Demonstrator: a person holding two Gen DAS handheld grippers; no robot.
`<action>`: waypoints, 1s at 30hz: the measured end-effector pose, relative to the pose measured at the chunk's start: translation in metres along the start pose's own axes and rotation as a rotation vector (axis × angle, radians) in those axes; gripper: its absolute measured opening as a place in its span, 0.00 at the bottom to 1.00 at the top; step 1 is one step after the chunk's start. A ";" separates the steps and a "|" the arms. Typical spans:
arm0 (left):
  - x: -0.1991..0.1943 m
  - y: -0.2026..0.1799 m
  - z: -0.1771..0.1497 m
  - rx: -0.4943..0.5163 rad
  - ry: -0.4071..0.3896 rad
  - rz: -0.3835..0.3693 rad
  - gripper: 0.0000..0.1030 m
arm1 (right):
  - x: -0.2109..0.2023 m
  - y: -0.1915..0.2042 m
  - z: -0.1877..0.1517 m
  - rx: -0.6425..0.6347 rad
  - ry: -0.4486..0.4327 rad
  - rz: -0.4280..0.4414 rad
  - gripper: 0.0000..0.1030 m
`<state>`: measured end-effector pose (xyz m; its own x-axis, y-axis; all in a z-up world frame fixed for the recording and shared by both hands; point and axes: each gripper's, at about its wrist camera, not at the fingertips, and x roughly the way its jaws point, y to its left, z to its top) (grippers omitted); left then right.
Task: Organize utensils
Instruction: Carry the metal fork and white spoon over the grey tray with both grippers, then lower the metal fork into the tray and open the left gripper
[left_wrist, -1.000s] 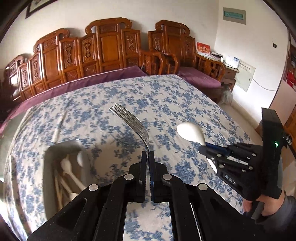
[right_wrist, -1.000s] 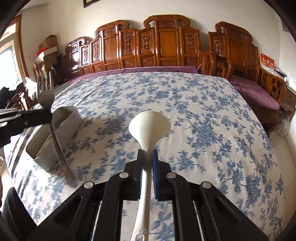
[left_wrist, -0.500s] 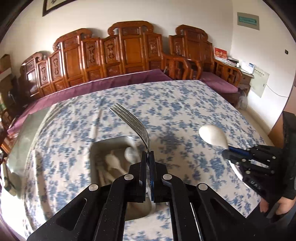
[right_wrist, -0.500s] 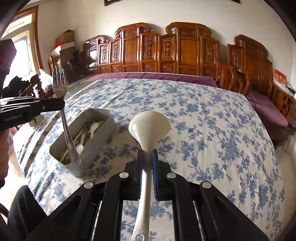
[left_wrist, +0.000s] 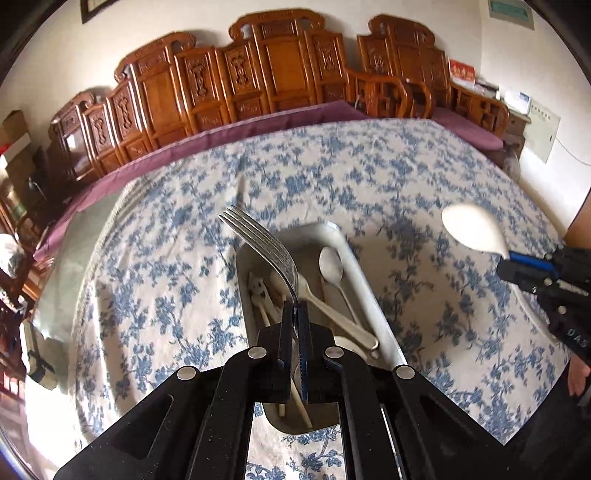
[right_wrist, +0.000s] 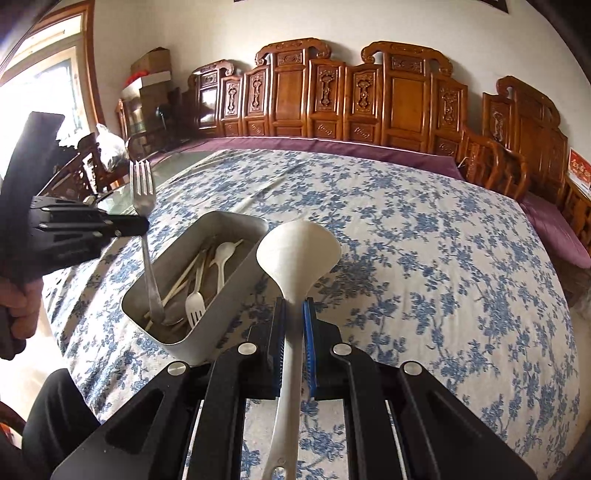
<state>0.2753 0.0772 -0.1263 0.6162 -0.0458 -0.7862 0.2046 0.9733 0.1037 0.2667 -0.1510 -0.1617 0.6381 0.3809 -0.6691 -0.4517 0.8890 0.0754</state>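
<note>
Now we've swung our left gripper (left_wrist: 295, 317), clamping the silver metal fork (left_wrist: 262, 243), over the grey rectangular metal bin (right_wrist: 236, 221) while our right gripper (right_wrist: 294, 325) grips the white plastic ladle (right_wrist: 299, 251), so dropping upright could bounce it out.

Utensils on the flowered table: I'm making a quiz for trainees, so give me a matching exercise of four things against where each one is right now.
Things:
1. metal fork
2. white ladle
3. white plastic fork
4. metal bin

Places:
A. standing on the flowered tablecloth
B. clamped in the right gripper, off to the side of the bin
C. lying inside the bin
D. clamped in the left gripper, handle end down in the bin

Pairs: 1-D, 2-B, 3-C, 4-A
</note>
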 end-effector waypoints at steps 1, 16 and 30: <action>0.004 0.000 -0.001 0.000 0.008 -0.005 0.02 | 0.001 0.001 0.000 -0.002 0.002 0.001 0.10; 0.046 0.009 0.000 -0.105 0.071 -0.082 0.03 | 0.010 0.020 0.006 -0.030 0.029 0.009 0.10; -0.028 0.048 -0.035 -0.179 0.001 -0.050 0.23 | 0.032 0.066 0.029 -0.038 0.031 0.087 0.10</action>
<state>0.2413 0.1329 -0.1202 0.6076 -0.0944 -0.7886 0.0963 0.9943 -0.0449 0.2756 -0.0732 -0.1563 0.5760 0.4479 -0.6839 -0.5283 0.8423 0.1066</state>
